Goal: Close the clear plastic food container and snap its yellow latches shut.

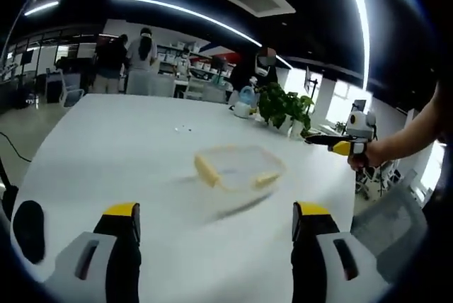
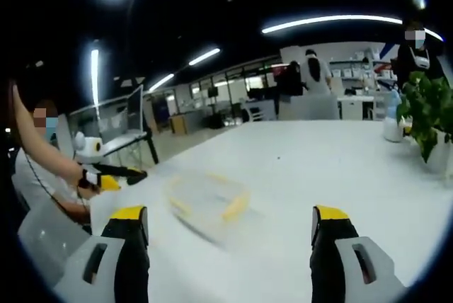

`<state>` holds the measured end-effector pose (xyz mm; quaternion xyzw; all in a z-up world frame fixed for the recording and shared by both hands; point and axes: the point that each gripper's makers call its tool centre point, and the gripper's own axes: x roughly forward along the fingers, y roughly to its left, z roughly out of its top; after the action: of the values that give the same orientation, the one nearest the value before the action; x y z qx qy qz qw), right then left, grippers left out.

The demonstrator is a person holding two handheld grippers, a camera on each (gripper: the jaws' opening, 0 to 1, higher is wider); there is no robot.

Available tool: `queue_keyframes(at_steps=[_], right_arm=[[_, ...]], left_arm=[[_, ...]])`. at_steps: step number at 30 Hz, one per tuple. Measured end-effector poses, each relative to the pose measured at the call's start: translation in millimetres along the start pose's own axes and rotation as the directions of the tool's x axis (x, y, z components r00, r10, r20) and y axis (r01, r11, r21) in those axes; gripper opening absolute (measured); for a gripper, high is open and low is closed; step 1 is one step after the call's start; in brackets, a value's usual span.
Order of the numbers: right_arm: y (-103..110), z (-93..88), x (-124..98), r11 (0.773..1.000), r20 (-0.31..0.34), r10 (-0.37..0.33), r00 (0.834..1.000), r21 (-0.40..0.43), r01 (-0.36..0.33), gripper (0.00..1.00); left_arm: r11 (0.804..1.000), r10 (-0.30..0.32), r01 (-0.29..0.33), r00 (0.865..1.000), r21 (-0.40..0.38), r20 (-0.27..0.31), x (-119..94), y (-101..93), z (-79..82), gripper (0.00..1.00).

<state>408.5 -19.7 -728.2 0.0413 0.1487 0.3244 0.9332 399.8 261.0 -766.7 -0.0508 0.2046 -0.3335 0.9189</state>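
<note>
The clear plastic food container (image 1: 237, 168) lies on the white table (image 1: 120, 147), a little ahead of my left gripper (image 1: 216, 221), whose jaws stand wide open with nothing between them. Yellow latches (image 1: 206, 170) show on its short sides; motion blur hides whether the lid is seated. My right gripper (image 1: 338, 144), held by a hand, hovers over the table's right edge beyond the container. In the right gripper view the container (image 2: 205, 204) sits just ahead of my right gripper (image 2: 228, 221), which is open and apart from it. My left gripper (image 2: 113, 173) reaches in from the left.
A potted plant (image 1: 283, 108) and a white jug (image 1: 243, 108) stand at the table's far side. Several people (image 1: 127, 59) stand behind the table. A grey chair (image 1: 396, 225) is beside the table's right edge. A seated person (image 2: 42, 175) is at the left.
</note>
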Motion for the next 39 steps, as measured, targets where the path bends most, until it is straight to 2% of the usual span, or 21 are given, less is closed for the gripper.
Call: queue_keyframes(at_steps=[2,5,8,10,17,18,20,39], right_arm=[[6.4,-2.8,-2.6,1.0,-0.008,0.008,1.0,-0.021,-0.008,0.97],[10.3,-5.4,-5.7,1.0,-0.006,0.012,1.0,-0.016,-0.012,0.97],[11.4,-9.3,-8.0,1.0,-0.009,0.009,1.0,-0.013,-0.01,0.98],[11.2,-11.3,-9.8,0.999,-0.012,-0.005,1.0,-0.04,0.004,1.0],[12.6,-16.7,-15.2,1.0,-0.021,-0.004,1.0,-0.027,0.004,1.0],[12.3,-20.6,-16.3,0.999,-0.043,-0.008,0.999,-0.041,0.006,1.0],[13.1,-22.9,-16.9,0.999,-0.046,-0.005,0.999,-0.044,0.003,1.0],[18.8,-28.0,-36.9,1.0,-0.015,-0.02,1.0,0.009,0.02,0.99]], left_arm=[[0.999,-0.012,0.012,1.0,0.053,0.005,-4.5,-4.5,-1.8,0.86],[0.996,-0.02,0.019,1.0,0.084,0.005,-9.3,-5.6,-6.4,0.84],[0.995,-0.022,0.023,1.0,0.094,-0.006,-12.5,-6.8,-10.8,0.86],[0.994,-0.027,0.027,1.0,0.102,-0.006,-14.7,-8.3,-12.1,0.86],[0.993,-0.031,0.034,0.999,0.118,-0.027,-21.4,-9.3,-20.8,0.87],[0.992,-0.034,0.038,0.999,0.121,-0.036,-21.9,-9.8,-23.2,0.87],[0.99,-0.031,0.037,0.998,0.135,-0.047,-22.7,-9.0,-26.6,0.87],[0.995,0.002,0.0,1.0,0.102,-0.017,-41.5,-12.1,-31.1,0.83]])
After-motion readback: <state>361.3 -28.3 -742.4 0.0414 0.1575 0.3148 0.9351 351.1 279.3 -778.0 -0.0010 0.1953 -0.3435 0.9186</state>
